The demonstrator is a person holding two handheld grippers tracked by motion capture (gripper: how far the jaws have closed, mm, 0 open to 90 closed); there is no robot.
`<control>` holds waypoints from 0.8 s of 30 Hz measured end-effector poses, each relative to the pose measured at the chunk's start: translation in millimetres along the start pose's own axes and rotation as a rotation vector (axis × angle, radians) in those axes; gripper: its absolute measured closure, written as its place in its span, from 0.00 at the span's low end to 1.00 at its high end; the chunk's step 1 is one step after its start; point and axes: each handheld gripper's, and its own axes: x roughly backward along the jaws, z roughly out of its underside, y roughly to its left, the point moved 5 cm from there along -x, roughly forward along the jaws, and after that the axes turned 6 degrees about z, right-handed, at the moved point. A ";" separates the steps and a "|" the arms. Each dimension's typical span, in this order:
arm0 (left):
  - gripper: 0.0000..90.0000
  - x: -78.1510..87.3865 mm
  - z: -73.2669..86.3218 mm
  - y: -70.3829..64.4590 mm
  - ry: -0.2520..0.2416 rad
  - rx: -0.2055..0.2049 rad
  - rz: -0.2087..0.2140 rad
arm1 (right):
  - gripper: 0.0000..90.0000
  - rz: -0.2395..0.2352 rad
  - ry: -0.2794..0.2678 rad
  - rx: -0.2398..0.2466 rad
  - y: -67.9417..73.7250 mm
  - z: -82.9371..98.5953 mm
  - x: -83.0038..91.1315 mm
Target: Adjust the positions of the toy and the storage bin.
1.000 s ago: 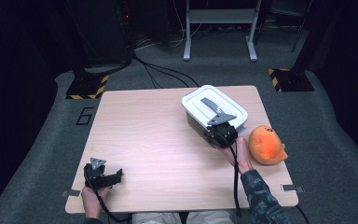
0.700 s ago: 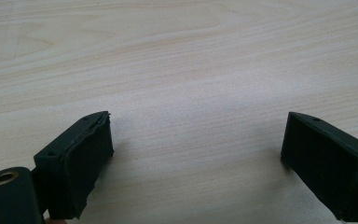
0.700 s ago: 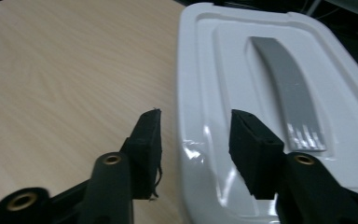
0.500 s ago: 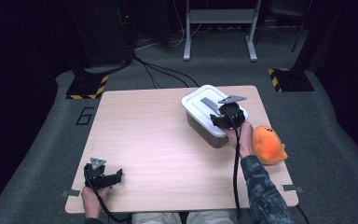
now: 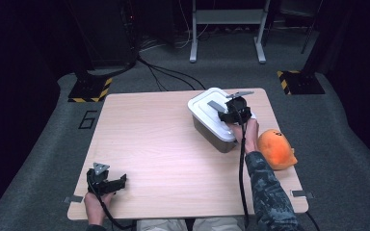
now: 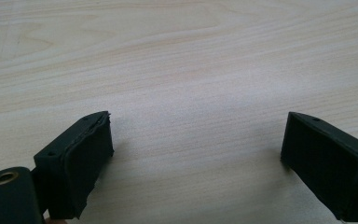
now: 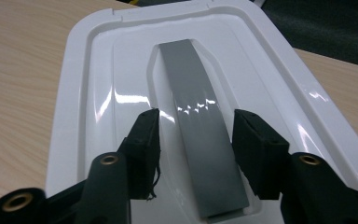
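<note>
The grey handle [image 7: 200, 135] runs lengthwise straight away between the right gripper [image 7: 196, 144] fingers, which stand spread either side of it on the white lid [image 7: 88, 93], not pinching.

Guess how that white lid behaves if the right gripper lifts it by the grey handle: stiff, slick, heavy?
The white lid looks like moulded plastic with a raised rim, so probably stiff and light. Its glossy glare suggests a slick surface. The grey handle is equally shiny and may slide between the open jaws of the right gripper that straddle it. If the lid fits tightly, the grey bin might rise too.
</note>
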 end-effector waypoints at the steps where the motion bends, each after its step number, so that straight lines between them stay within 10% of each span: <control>1: 0.09 0.0 0.0 0.0 0.000 0.000 0.000 | 0.69 -0.004 0.015 -0.001 -1.8 1.7 -1.9; 24: 0.10 0.2 0.0 0.0 0.002 -0.002 -0.001 | 0.74 -0.157 -0.020 0.059 25.3 12.1 10.3</control>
